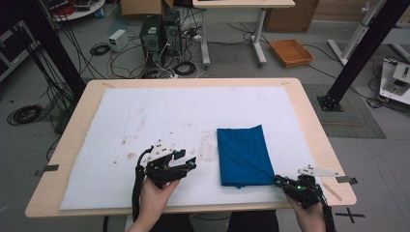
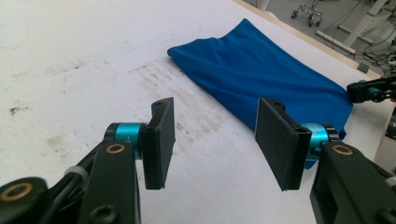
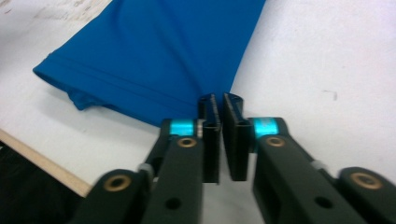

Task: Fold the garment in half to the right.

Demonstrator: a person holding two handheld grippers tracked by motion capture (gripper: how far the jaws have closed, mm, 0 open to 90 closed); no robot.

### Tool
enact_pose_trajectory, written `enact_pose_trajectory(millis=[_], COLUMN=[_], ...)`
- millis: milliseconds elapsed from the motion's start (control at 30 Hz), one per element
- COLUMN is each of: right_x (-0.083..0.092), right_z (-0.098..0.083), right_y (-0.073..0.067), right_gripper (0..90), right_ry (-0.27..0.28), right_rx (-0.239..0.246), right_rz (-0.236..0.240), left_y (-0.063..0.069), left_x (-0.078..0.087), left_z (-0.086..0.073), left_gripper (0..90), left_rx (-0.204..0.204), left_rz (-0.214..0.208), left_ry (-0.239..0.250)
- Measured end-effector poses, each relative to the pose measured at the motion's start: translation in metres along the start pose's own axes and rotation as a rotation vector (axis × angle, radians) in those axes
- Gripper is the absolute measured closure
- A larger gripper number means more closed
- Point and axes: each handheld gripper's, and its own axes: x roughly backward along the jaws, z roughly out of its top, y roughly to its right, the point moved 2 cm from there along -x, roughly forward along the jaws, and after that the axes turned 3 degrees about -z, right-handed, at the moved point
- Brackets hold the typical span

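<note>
High view: my right tool, lower right, is nearest the blue cloth's corner.
Cloth axis: runs up the frame.
Right tool: nearly closed; grip unclear.
Left tool: open, empty.

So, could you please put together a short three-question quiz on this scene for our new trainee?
1. True or false: the left gripper has its jaws wide apart with nothing between them.
2. Which corner of the folded blue cloth is the right gripper at? A) far left B) near right C) far right
3. What does the cloth lie on?

Key
1. True: its pads stand apart over the bare sheet, short of the cloth.
2. B: the nearly shut jaws meet the near right corner; whether they pinch fabric cannot be told.
3. A stained white sheet that covers most of the wooden table.
</note>
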Motion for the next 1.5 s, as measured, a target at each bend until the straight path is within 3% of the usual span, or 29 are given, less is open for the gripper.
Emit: enact_pose_trajectory(millis=[100, 233, 433, 600, 833, 933, 1167, 1500], right_x=[0.0, -0.013, -0.051, -0.082, -0.119, -0.127, -0.128, -0.128], right_z=[0.014, 0.052, 0.111, 0.136, 0.144, 0.143, 0.143, 0.142], right_y=[0.004, 0.009, 0.019, 0.025, 0.036, 0.041, 0.047, 0.051], right_gripper=[76.2, 75.0, 73.7, 71.8, 72.8, 88.8, 90.0, 87.1], right_ry=[0.035, 0.077, 0.122, 0.099, 0.036, 0.015, 0.051, 0.05], right_rx=[-0.003, 0.02, 0.034, 0.052, 0.053, 0.071, 0.071, 0.08], right_rz=[-0.009, -0.035, -0.049, -0.098, -0.152, -0.156, -0.194, -0.228], left_y=[-0.001, -0.003, -0.008, -0.019, -0.034, -0.04, -0.052, -0.059], left_x=[-0.001, 0.0, 0.002, 0.006, 0.011, 0.013, 0.018, 0.016], left_z=[-0.001, -0.002, -0.003, -0.004, -0.004, -0.003, -0.005, -0.003], left_gripper=[47.7, 47.7, 47.7, 46.1, 44.8, 44.7, 44.7, 44.7], left_rx=[0.002, 0.003, -0.003, -0.004, -0.009, -0.002, -0.003, -0.011], left_rz=[-0.001, 0.009, 0.028, 0.044, 0.079, 0.096, 0.13, 0.147], left_ry=[-0.003, -0.004, 0.0, 0.005, 0.011, 0.013, 0.008, 0.014])
